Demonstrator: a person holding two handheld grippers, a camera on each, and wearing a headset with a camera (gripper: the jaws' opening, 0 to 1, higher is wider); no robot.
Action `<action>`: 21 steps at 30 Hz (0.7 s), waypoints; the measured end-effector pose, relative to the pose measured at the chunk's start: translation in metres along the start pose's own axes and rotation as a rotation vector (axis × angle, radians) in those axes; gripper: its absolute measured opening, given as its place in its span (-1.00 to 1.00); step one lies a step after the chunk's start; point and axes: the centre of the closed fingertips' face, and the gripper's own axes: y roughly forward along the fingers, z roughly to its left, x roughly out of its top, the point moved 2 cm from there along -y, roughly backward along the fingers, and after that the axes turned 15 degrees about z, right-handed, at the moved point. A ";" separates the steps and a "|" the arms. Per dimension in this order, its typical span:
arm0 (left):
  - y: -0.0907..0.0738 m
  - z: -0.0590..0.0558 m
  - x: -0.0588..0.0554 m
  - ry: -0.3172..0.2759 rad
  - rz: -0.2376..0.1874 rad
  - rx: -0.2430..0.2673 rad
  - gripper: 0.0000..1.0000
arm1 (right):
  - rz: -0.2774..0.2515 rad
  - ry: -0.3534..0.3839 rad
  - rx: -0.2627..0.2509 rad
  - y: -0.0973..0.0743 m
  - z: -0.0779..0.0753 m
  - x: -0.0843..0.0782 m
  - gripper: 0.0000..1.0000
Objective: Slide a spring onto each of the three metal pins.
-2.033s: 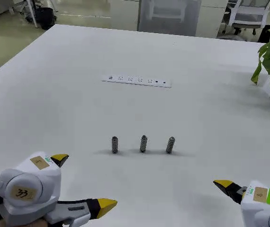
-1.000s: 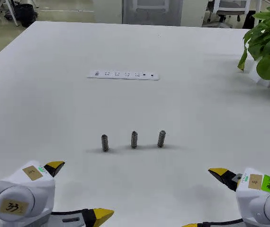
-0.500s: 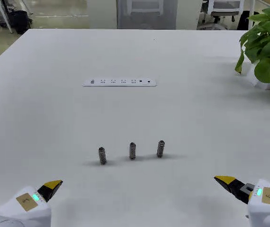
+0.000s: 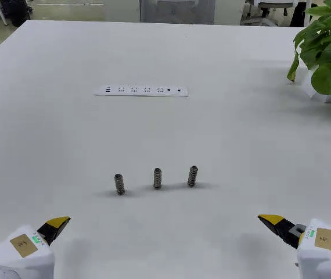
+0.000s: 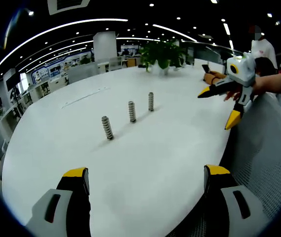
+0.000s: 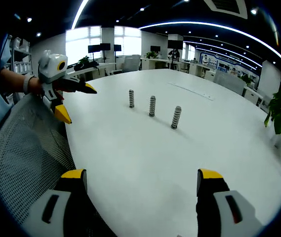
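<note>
Three metal springs stand upright in a row on the white table, each over a pin: the left spring (image 4: 119, 184), the middle spring (image 4: 157, 178) and the right spring (image 4: 193, 176). The left gripper view shows them as a slanting line (image 5: 131, 111). My left gripper (image 5: 145, 173) is open and empty, well short of the row; one yellow fingertip (image 4: 56, 223) shows at the bottom left of the head view. My right gripper (image 6: 141, 174) is also open and empty, with a fingertip (image 4: 272, 220) at the bottom right. Each gripper view shows the other gripper open (image 5: 218, 106) (image 6: 77, 103).
A white power strip (image 4: 141, 90) lies flat beyond the springs. A potted plant (image 4: 325, 40) stands at the table's far right. Bare table (image 4: 223, 133) surrounds the row. Grey mesh (image 6: 27, 148) lies beyond the near table edge.
The head camera has shifted. Both grippers sit lower in the head view, and the left one's lower jaw has dropped out of frame. The three springs stand as before.
</note>
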 end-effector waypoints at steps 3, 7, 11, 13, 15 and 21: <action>0.001 -0.001 0.000 0.003 0.004 -0.005 0.97 | 0.002 -0.003 0.001 0.000 0.000 0.000 0.87; 0.001 -0.001 0.000 0.002 0.003 -0.009 0.97 | 0.005 -0.003 0.005 0.001 0.001 -0.001 0.87; 0.001 -0.001 0.000 0.002 0.001 -0.007 0.97 | 0.004 -0.011 0.001 0.000 0.002 0.000 0.87; 0.001 -0.002 0.000 0.002 0.001 -0.009 0.97 | 0.007 -0.014 0.001 -0.001 0.002 0.000 0.87; 0.001 -0.003 0.001 0.005 0.003 -0.011 0.97 | 0.008 -0.016 0.000 0.001 0.001 -0.002 0.87; 0.000 -0.003 0.001 0.007 0.001 -0.010 0.97 | 0.005 -0.022 -0.006 0.001 0.000 -0.001 0.87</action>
